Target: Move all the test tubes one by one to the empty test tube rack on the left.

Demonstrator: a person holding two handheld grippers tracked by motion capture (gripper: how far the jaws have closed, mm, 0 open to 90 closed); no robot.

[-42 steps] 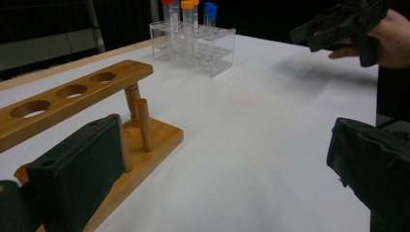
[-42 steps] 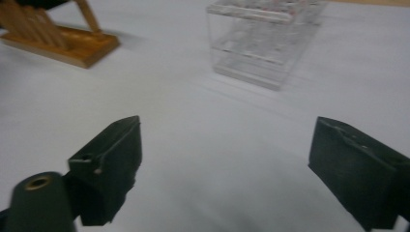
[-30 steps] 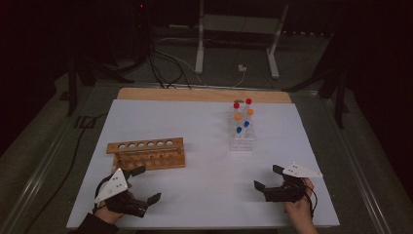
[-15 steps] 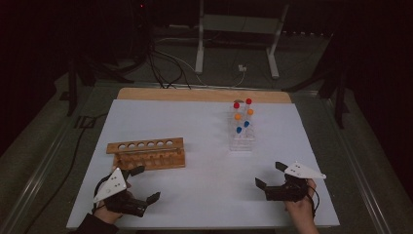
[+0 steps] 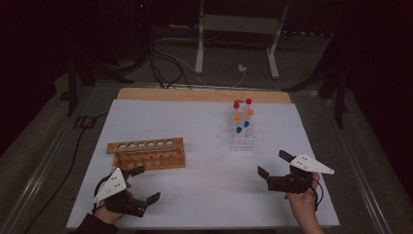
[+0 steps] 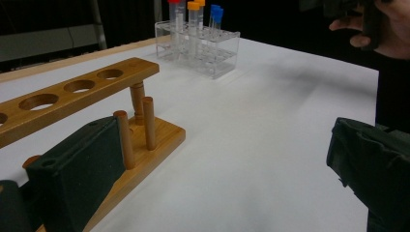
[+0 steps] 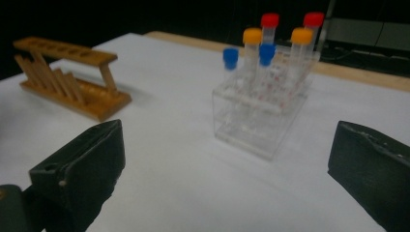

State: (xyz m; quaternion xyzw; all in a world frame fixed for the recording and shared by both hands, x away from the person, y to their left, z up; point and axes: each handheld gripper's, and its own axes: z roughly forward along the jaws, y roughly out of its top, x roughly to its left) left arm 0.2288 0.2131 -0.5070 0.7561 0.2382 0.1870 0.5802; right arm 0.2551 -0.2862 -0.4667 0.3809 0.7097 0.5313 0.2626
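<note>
Capped tubes upright in a clear rack, upper right of centre in the high view; wooden rack left of centre: probably light, slick, brittle, best pinched just under a cap. Left tongs and right tongs low on the tabletop near the bottom edge, both gaping wide, empty, pointed up-frame.

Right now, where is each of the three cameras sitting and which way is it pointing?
High view: above the person's side, facing forward and down on the white table; shows both hands, left claw and right claw.
Left gripper view: rides the left claw, low, facing past the empty wooden tube rack; its open jaws and the other hand show.
Right gripper view: rides the right claw, facing the clear plastic rack of colour-capped tubes; open jaws show.
All three share both racks.
</note>
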